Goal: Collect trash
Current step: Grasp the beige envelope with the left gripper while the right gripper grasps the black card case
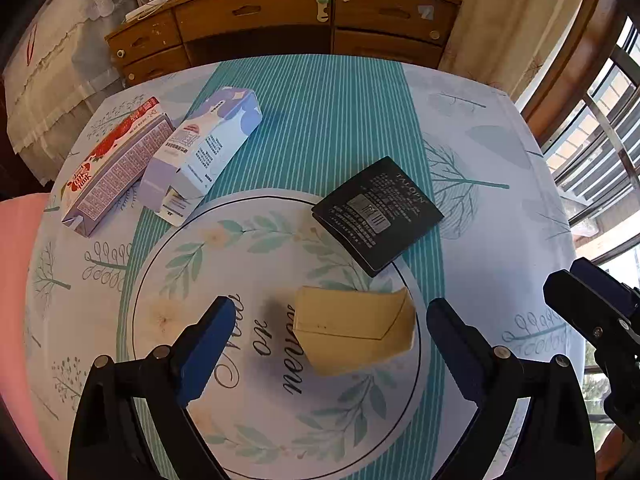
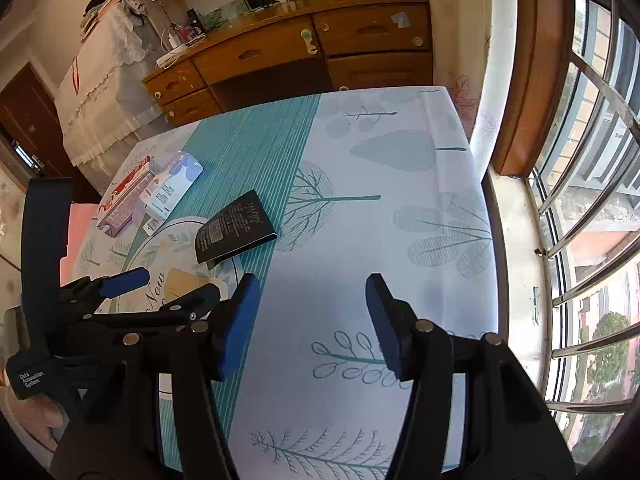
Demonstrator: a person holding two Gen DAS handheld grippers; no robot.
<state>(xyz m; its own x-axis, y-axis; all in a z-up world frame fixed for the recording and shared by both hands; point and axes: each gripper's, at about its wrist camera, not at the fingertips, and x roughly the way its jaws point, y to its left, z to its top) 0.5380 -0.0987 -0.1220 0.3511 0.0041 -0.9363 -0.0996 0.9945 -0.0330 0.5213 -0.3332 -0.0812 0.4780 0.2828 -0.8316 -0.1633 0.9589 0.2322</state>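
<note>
1. Left gripper (image 1: 330, 340): jaws spread wide, nothing pinched, above a flattened cream paper carton (image 1: 354, 330) lying between the blue pads on a round floral placemat (image 1: 224, 248).
2. Right gripper (image 2: 312, 320): jaws spread, empty, over bare printed tablecloth (image 2: 400, 216) near the table's window edge.
3. Just beyond the cream carton: a flat black packet (image 1: 378, 214) with white print and a barcode label, lying half on the placemat's rim, half on the teal striped runner (image 1: 320, 120).
4. Far left of the table: a red-and-white strawberry milk carton (image 1: 114, 166) and a lavender milk carton (image 1: 204, 148), both on their sides, touching.
5. Seen from the left wrist only: all of the cream carton; from the right wrist, mostly hidden behind the left gripper.
6. Seen from the right wrist only: a person's hand (image 2: 44, 420) on the left gripper's handle, window bars (image 2: 592, 240) at right.
7. Behind the table: a wooden dresser (image 1: 280, 20), cluttered on top.
</note>
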